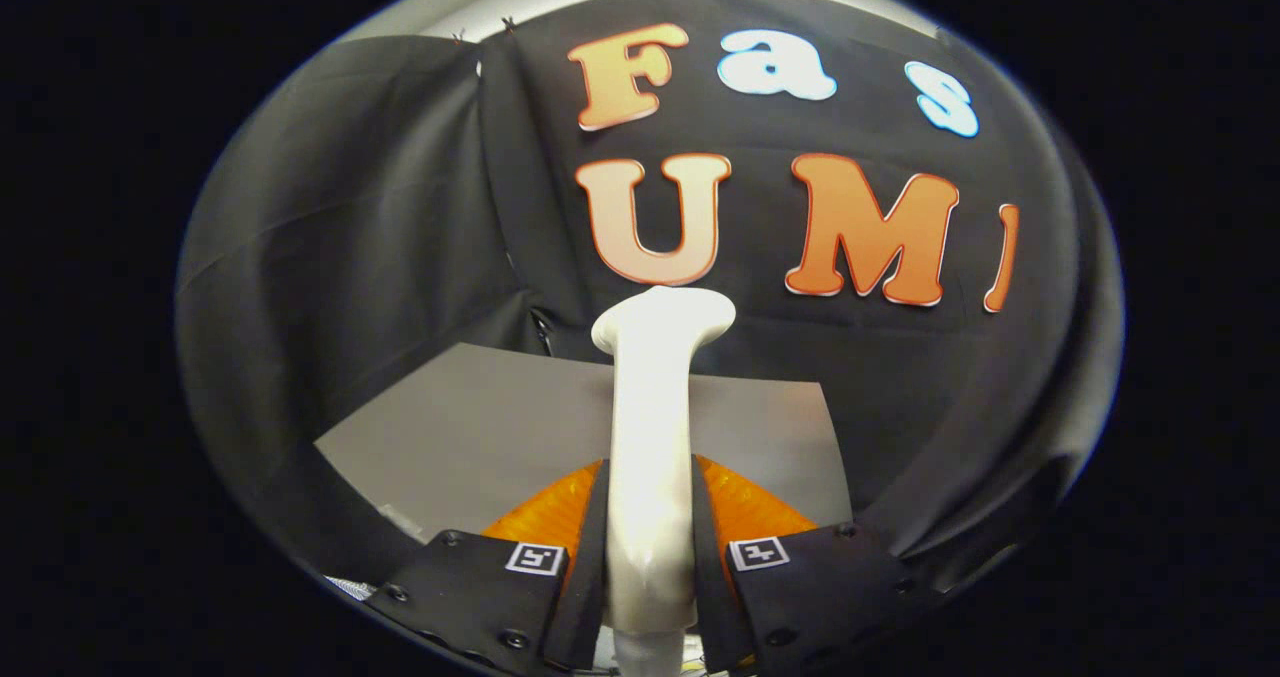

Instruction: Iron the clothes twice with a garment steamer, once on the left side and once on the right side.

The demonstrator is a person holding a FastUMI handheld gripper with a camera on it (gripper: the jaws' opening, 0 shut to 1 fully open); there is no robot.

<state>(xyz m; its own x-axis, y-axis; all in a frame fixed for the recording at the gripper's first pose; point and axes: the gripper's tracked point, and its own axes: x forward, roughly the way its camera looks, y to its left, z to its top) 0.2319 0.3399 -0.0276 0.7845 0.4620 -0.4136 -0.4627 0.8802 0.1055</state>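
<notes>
The white steamer [650, 427] stands upright between the gripper's [650, 557] fingers, which pinch its handle from both sides; its wide head rises beyond them, against the black cloth wall [330, 257]. A grey table [470, 427] lies below, beyond the fingers.

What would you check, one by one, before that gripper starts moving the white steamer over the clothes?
1. Steamer held between the fingers: ok, the gripper is shut on its handle.
2. Steamer upright: ok, head pointing up and away.
3. Orange garment within reach: ok, it lies just beyond the fingers.
4. Garment spread flat: cannot tell, mostly hidden.
5. Grey table beside it: ok.
6. Steam on: cannot tell.
</notes>
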